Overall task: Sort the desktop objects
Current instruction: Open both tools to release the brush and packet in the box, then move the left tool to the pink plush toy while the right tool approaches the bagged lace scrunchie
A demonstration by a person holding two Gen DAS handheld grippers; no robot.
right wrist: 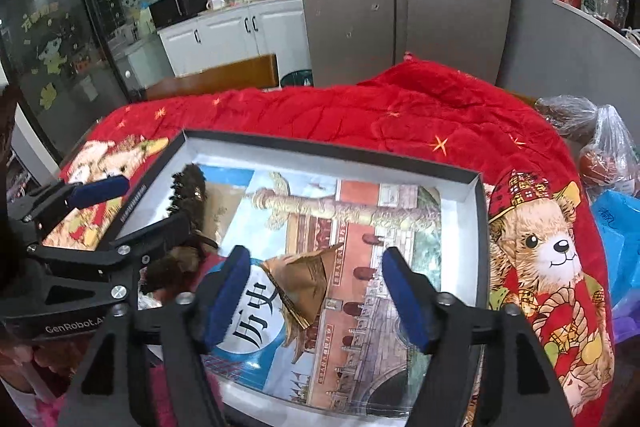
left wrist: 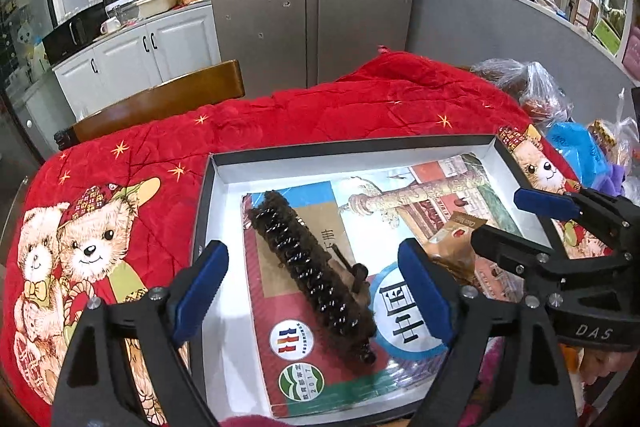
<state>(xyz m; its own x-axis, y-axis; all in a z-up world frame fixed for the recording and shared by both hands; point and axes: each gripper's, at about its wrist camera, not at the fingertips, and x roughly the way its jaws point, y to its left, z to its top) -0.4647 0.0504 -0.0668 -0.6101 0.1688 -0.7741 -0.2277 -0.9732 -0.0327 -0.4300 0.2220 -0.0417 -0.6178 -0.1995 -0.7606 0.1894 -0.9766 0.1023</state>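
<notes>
Between the blue-padded fingers of the left tongs (left wrist: 314,291), which stand wide apart and grip nothing, lies a long dark-brown bristly hair claw clip (left wrist: 316,275), slanting from far left to near right across the glossy history textbook with a painted gate and column on its cover (left wrist: 360,307). That book lies flat inside the shallow black-rimmed, white-lined cardboard box lid (left wrist: 224,183), which sits on the red quilted bear-print cloth covering the surface (left wrist: 360,107). Just to the right, the right tongs (right wrist: 316,295) are also spread open and empty, hovering over a crumpled gold-brown foil snack wrapper (right wrist: 308,279) that rests on the same book cover, nearer their left finger than their right. The two tools sit close together, so a careless reach by either could knock the other's frame. The clip looks awkward: taken near one end, it would probably swing or slip from the pads, and its teeth might snag. The wrapper seems light and springy, so closing off-centre could flick it aside or pinch the book's slick cover instead. Pressing down hard might slide the book within the lid, or shift the lid on the soft cloth. A translucent plastic bag of dark red-brown goods (right wrist: 608,151) at the far right stays clear.
</notes>
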